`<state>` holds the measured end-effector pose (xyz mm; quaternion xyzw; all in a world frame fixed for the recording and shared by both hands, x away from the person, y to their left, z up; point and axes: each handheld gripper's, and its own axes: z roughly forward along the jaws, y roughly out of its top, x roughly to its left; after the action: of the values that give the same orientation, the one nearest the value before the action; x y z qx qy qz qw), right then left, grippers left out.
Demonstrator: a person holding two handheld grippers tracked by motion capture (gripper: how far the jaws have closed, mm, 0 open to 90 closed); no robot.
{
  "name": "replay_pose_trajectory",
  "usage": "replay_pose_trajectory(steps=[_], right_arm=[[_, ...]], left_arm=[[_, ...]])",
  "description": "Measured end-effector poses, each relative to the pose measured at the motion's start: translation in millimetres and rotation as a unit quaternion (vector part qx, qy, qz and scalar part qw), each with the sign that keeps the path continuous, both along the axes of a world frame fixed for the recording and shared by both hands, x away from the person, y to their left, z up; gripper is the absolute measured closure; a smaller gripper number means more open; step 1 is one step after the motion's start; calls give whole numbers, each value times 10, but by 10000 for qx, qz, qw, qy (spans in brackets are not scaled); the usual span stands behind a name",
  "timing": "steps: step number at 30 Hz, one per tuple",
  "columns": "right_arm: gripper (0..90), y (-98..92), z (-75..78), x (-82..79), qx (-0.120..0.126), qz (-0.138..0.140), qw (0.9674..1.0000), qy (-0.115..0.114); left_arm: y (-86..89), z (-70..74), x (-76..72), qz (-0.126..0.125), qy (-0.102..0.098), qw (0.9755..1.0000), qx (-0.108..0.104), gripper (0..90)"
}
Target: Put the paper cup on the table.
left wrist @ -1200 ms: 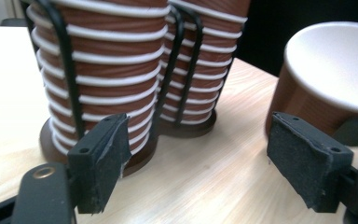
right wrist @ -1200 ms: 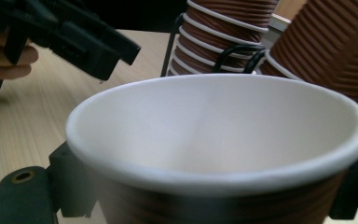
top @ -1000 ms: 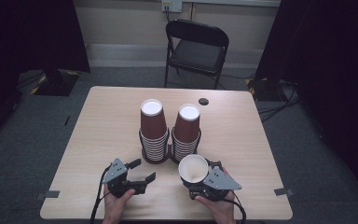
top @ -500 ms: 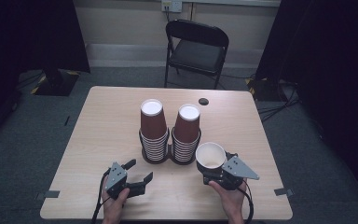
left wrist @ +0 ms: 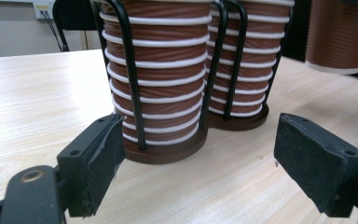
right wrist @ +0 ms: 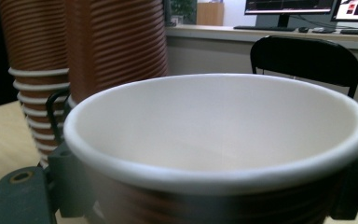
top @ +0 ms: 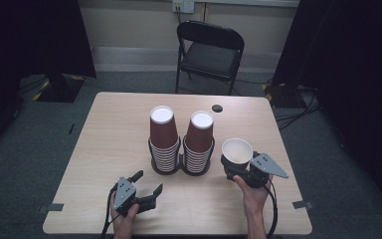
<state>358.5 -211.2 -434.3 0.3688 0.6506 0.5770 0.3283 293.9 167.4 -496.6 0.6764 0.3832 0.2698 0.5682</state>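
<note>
Two tall stacks of brown ribbed paper cups (top: 163, 139) (top: 200, 142) stand upside down in black wire holders mid-table; they also show close up as stacks (left wrist: 158, 84) (left wrist: 249, 70). My right gripper (top: 235, 168) is shut on a single brown cup (top: 237, 151), white inside, held upright just right of the stacks. That cup (right wrist: 214, 140) sits between my right gripper's (right wrist: 212, 200) jaws, which have just been opening slightly. The cup (left wrist: 338, 37) hangs above the tabletop. My left gripper (top: 149, 181) (left wrist: 198, 158) stands open and holds nothing, in front of the left stack.
The light wooden table (top: 109, 139) has a small dark round disc (top: 217, 108) near its far edge. A black folding chair (top: 209, 50) stands behind the table. Cables trail from both grippers toward the near edge.
My right gripper has carried the cup to the right and slightly away, from in front of the stacks to beside the right stack. The left gripper has stayed put.
</note>
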Motion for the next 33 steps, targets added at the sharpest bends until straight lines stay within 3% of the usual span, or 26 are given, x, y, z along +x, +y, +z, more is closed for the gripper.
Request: replay_pose_trajectory(steps=[1, 4, 12, 16, 21, 24, 33], right_arm=[[121, 0, 13, 28, -7, -36, 10000, -28], [120, -3, 31, 127, -76, -105, 9999, -20], [106, -48, 11, 379, 22, -258, 9996, 79], [100, -79, -97, 561, -4, -339, 9988, 339], [97, -35, -143, 708, -163, -400, 9984, 357], [96, -29, -177, 761, -137, -381, 9984, 383], [96, -26, -437, 939, -98, -389, 9965, 734]], left_arm=[[5, -3, 2, -6, 19, 10000, -71, 159], [-3, -2, -7, 19, -38, 10000, 9, 159], [-13, -2, -20, -12, -103, 9999, 48, 159], [-13, -3, -22, -7, -121, 9999, 58, 159], [1, -6, -32, 54, -155, 9999, -23, 159], [3, -6, -32, 55, -162, 9999, -24, 158], [5, -9, -33, 8, -190, 9998, -59, 159]])
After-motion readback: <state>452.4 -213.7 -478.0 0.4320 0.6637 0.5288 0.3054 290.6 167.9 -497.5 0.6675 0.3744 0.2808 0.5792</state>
